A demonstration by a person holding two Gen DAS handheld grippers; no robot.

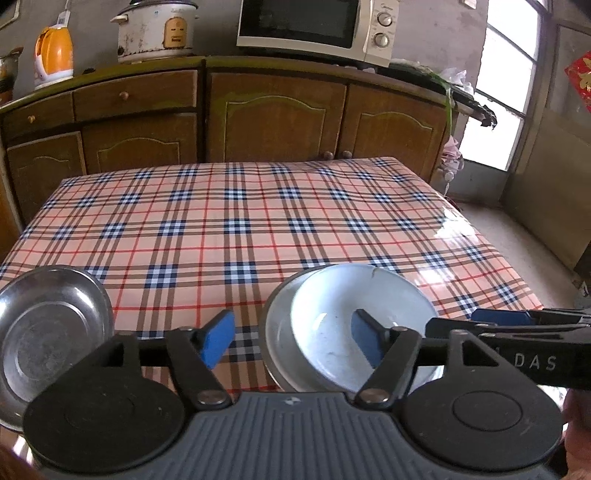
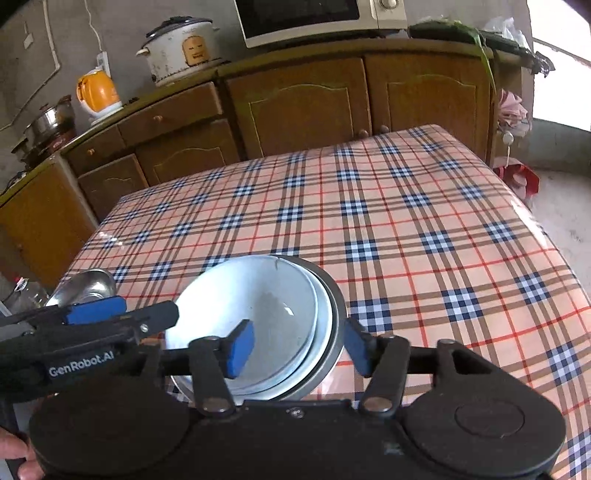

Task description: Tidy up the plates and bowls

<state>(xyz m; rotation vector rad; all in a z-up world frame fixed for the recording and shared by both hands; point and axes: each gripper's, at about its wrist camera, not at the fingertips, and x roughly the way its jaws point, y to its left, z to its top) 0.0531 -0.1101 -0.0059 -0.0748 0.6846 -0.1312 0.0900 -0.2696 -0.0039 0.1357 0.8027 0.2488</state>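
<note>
my left gripper (image 1: 291, 338) and right gripper (image 2: 297, 349) both gape, empty. white bowl (image 1: 354, 325) nests in metal plate (image 2: 330, 332) at table's near edge. arm reads "genrobot.ai".

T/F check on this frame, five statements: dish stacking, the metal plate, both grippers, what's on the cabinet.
1. The white bowl sits inside a metal dish. True.
2. A second metal plate lies apart from that stack, on the plaid tablecloth. True.
3. The left gripper is clamped on the white bowl's rim. False: its jaws stand open, one pad over the cloth and one over the bowl.
4. The right gripper holds a spoon. False: it is open and holds nothing.
5. A microwave stands on the cabinet behind the table. True.
</note>
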